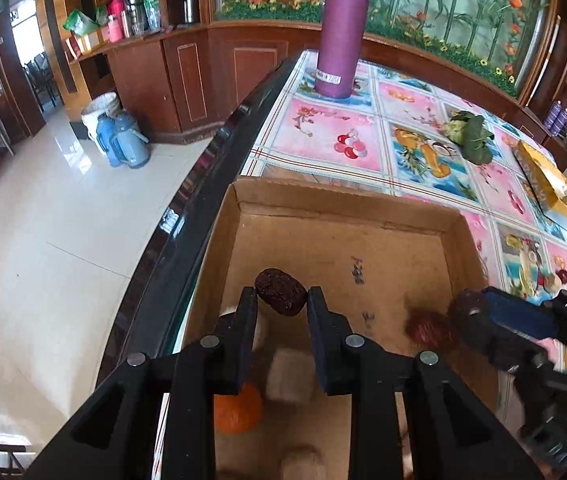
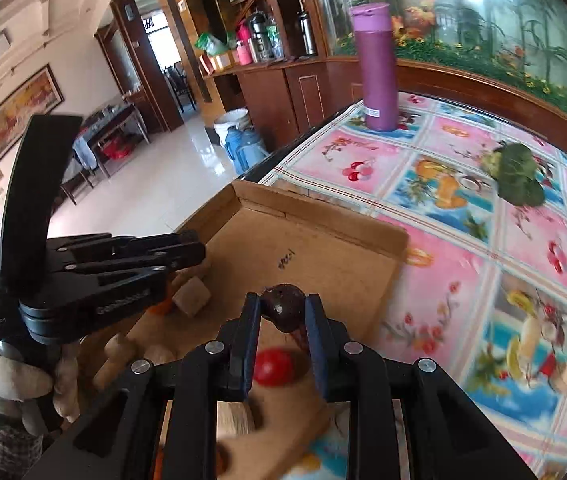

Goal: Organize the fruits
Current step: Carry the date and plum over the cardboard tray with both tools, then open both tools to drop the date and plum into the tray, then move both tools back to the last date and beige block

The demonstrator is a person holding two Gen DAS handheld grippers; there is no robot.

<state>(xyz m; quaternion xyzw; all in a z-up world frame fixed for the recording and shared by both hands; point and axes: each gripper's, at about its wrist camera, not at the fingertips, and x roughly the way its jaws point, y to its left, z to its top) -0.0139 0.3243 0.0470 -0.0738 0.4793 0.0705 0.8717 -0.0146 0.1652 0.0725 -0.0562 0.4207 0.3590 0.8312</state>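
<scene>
My left gripper (image 1: 281, 300) is shut on a dark brown bumpy fruit (image 1: 280, 291) and holds it above the open cardboard box (image 1: 339, 204). My right gripper (image 2: 282, 312) is shut on a dark round fruit (image 2: 283, 306) over the same box (image 2: 323, 216). In the left wrist view the right gripper (image 1: 467, 312) enters from the right with its dark fruit. An orange fruit (image 1: 237, 410), a red bumpy fruit (image 1: 427, 326) and pale blocks (image 1: 287, 376) lie in the box. A red fruit (image 2: 273, 366) shows below the right gripper.
The box sits at the table's left edge on a flowered cloth (image 1: 403, 128). A tall purple bottle (image 1: 343, 32) stands at the far end. A green leafy vegetable (image 1: 469, 134) and a yellow packet (image 1: 551, 188) lie to the right. The floor drops off left.
</scene>
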